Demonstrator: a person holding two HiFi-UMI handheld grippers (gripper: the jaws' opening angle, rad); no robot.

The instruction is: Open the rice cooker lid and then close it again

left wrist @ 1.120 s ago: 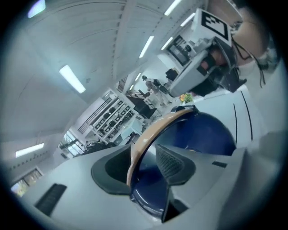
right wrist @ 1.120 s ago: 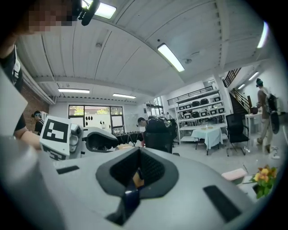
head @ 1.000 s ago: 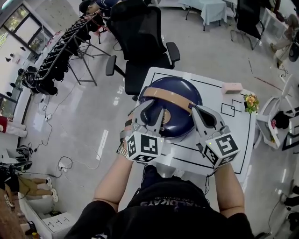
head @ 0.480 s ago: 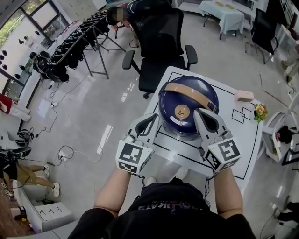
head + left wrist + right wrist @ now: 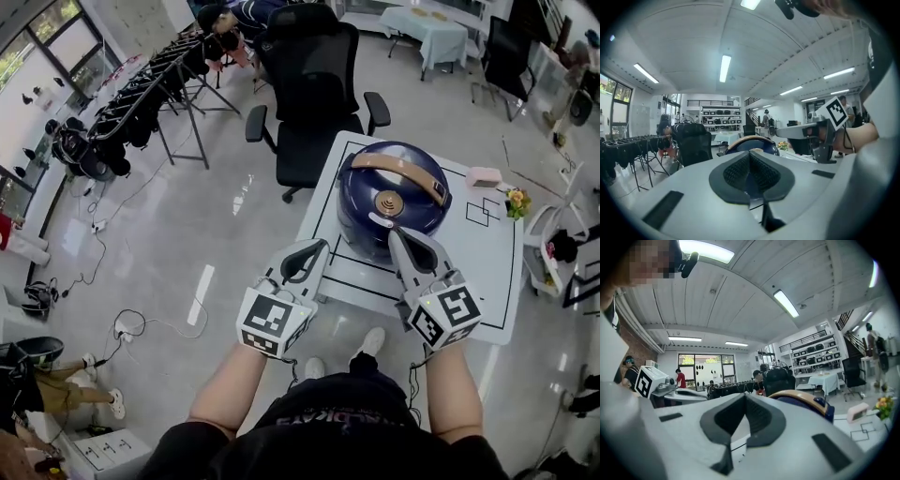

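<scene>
While grippers (image 5: 316,247) (image 5: 395,232) hover at table (image 5: 478,258) edge, cooker (image 5: 394,192) closed.

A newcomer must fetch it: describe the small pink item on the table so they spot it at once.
Find the white table with the big dark blue rice cooker. Past the cooker, near the far right corner, lies a small block; it is pale pink and flat, unlike the flower bunch beside it.

rice cooker (image 5: 394,202): round, dark blue, upright on white tabletop (image 5: 469,272), inside the black-lined rectangle, toward the far left corner; lid (image 5: 417,197) down and closed; tan handle (image 5: 405,174) lying flat across the top; round vent (image 5: 388,201) at lid centre
</scene>
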